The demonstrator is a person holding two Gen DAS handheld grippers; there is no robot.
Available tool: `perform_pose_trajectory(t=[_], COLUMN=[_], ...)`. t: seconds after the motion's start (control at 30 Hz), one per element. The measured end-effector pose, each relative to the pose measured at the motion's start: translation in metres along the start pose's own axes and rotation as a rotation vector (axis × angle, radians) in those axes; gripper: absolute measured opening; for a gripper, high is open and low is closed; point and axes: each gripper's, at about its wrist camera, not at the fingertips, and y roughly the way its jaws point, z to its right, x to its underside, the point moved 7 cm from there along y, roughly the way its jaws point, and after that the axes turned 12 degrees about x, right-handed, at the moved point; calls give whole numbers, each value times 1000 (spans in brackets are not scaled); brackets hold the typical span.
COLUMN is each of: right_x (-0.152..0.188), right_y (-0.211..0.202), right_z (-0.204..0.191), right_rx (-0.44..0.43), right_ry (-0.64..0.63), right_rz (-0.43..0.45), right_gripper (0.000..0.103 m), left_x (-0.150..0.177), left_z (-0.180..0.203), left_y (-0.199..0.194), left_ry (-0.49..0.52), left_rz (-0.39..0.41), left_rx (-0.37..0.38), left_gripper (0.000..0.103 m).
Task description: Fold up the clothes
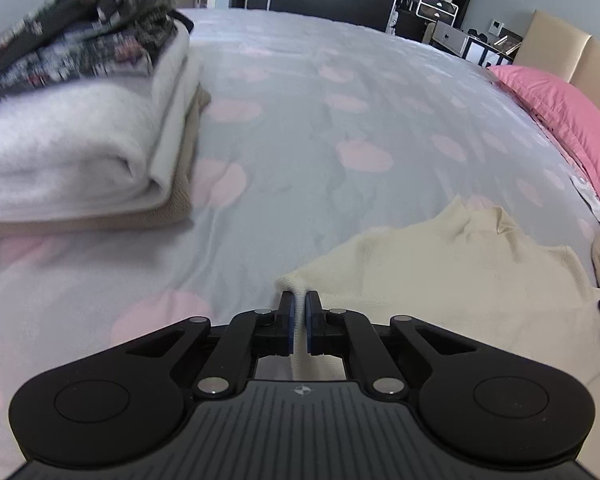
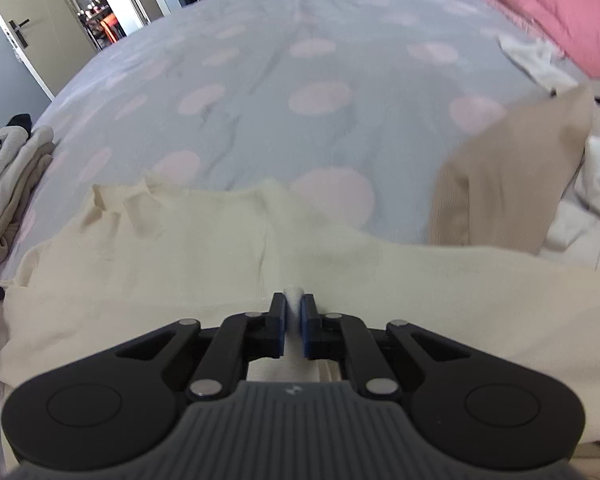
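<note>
A cream knit top [image 1: 440, 264] lies spread on the grey bedspread with pink dots [image 1: 320, 120]. My left gripper [image 1: 300, 300] is shut on the top's left edge, with a fold of cream cloth pinched between the blue pads. In the right wrist view the same cream top [image 2: 180, 248] stretches across the near part of the bed. My right gripper [image 2: 294, 300] is shut on a small bunch of its fabric near the middle of the near edge. The collar [image 2: 140, 196] points away from me.
A stack of folded clothes [image 1: 80, 140], white, beige and dark patterned, sits at the left. A tan garment [image 2: 508, 184] and white crumpled cloth [image 2: 596, 200] lie at the right. A pink pillow [image 1: 568, 120] lies by the headboard. Bare bedspread [image 2: 300, 92] stretches beyond the top.
</note>
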Motion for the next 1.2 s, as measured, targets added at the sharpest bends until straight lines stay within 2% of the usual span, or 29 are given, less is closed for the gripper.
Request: perform_pose_trajectory(t=[0.1, 0.27, 0.37, 0.4, 0.43, 0.47, 0.5, 0.6, 0.77, 0.83, 0.9, 1.03, 1.2], right_x=[-9, -7, -5, -5, -6, -7, -7, -9, -8, -3, 3, 16, 29], right_y=[-8, 9, 19, 20, 17, 14, 9, -8, -58, -81, -102, -142, -185], right_z=[-7, -13, -10, -8, -6, -4, -3, 4, 36, 53, 72, 121, 194], right_rx=[-19, 26, 24, 21, 29, 37, 36, 56, 111, 134, 164, 219, 305], right_ry=[-18, -68, -48, -40, -32, -26, -29, -54, -44, -36, -22, 42, 187], right_rz=[52, 33, 8, 3, 0, -2, 0, 3, 11, 29, 48, 94, 159], right_gripper=[8, 8, 9, 13, 21, 25, 33, 35, 37, 44, 44, 44, 44], left_x=[-2, 5, 7, 8, 7, 5, 3, 0, -1, 1, 3, 13, 26], left_z=[-5, -13, -16, -16, -15, -13, -11, -4, 21, 31, 41, 58, 68], left_y=[0, 11, 13, 12, 9, 5, 1, -16, -50, -65, -77, -96, -107], left_ry=[2, 2, -20, -29, -27, -16, -8, 9, 67, 75, 85, 124, 142], left_rz=[-9, -40, -55, -58, -56, -53, -50, -49, -55, -49, -45, -41, -51], left_rx=[-23, -43, -50, -52, -53, -59, -67, -84, -91, -82, -80, -96, -115], left_gripper=[3, 4, 7, 8, 8, 12, 17, 26, 28, 31, 37, 40, 40])
